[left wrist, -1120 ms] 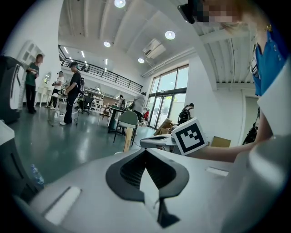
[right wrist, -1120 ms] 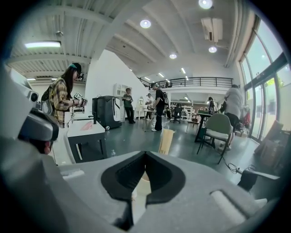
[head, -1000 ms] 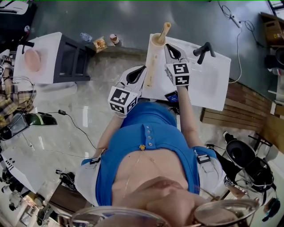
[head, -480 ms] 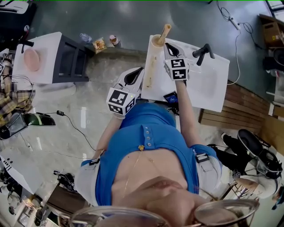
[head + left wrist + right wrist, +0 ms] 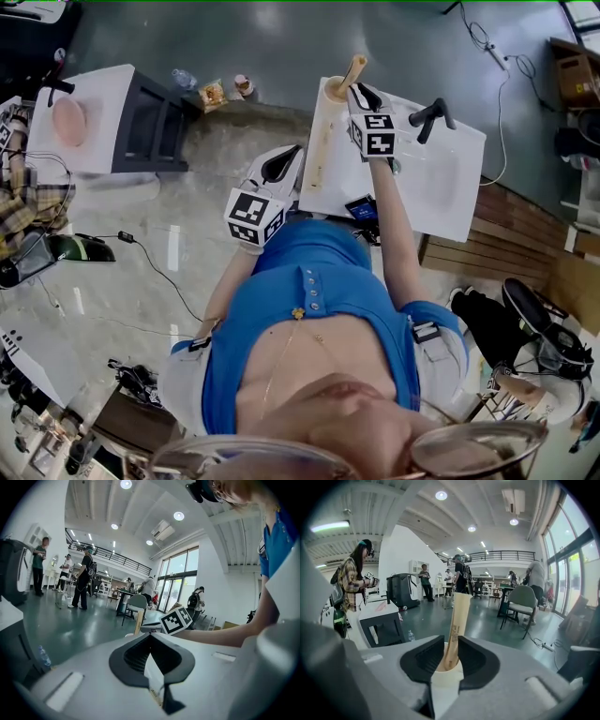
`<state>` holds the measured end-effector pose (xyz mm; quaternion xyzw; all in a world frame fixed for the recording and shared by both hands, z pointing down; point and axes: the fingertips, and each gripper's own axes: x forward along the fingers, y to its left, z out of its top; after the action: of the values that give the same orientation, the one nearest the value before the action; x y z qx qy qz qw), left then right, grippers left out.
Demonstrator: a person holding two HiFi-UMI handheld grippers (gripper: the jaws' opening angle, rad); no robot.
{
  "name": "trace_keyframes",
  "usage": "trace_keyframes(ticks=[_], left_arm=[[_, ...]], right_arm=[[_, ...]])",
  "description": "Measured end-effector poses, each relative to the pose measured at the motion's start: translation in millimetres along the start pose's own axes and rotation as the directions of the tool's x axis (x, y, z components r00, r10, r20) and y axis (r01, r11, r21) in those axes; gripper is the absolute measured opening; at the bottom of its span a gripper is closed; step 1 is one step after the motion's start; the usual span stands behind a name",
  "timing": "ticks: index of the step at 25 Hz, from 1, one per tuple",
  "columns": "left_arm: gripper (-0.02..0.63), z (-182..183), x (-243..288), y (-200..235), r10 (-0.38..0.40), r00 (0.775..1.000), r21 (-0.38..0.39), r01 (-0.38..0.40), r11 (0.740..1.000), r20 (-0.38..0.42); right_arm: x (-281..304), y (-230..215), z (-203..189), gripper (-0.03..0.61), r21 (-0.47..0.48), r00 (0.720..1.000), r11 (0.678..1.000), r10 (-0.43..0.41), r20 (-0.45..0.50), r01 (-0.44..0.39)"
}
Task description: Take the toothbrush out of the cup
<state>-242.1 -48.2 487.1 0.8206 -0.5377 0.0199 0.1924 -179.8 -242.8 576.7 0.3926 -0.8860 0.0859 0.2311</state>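
Observation:
A pale cup (image 5: 335, 86) stands at the far left corner of the white counter (image 5: 450, 187), with a tan toothbrush (image 5: 352, 67) sticking up out of it. My right gripper (image 5: 361, 92) is right at the cup. In the right gripper view the toothbrush (image 5: 457, 620) rises in the narrow gap between the jaws of this gripper (image 5: 450, 644), the cup (image 5: 446, 677) just beyond; the jaws are open, and I cannot tell if they touch it. My left gripper (image 5: 281, 161) hangs off the counter's near left edge, shut and empty (image 5: 151, 637).
A black faucet (image 5: 429, 114) stands at the counter's far side over the basin. A small blue-screened device (image 5: 362, 208) lies on the near edge. A second white stand (image 5: 103, 112) is to the left, with bottles (image 5: 211, 92) on the floor between. People stand in the hall.
My right gripper has moved forward along the counter to the cup, so the toothbrush now sits between its jaws. The left gripper has barely moved.

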Motion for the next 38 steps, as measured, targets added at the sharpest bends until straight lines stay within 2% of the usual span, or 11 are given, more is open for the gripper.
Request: trace_keyframes(ticks=[5,12,24,38], left_arm=[[0.002,-3.4,-6.8,4.5,0.022,1.000,-0.009,-0.022,1.000,-0.009],[0.002,-5.3,-16.3,11.8,0.054,0.999,-0.018,-0.054,0.998,-0.009],[0.002,-4.5,-16.9,11.3,0.049,0.999,-0.022,-0.049,0.999,-0.006],[0.002,-3.9,-16.1,3.1,0.025,1.000,-0.022,-0.024,0.999,0.007]], right_arm=[[14.5,-5.5,1.7,0.121,0.032,1.000,0.999,-0.008,-0.015,0.009],[25.0,-11.4,-0.1,0.133,0.081,0.999,0.997,-0.007,-0.034,0.010],[22.9,-9.5,0.6,0.072,0.051,1.000,0.999,-0.002,-0.030,0.004],[-12.8,-12.6,35.2,0.049,0.050,0.994,0.999,-0.001,0.107,-0.004]])
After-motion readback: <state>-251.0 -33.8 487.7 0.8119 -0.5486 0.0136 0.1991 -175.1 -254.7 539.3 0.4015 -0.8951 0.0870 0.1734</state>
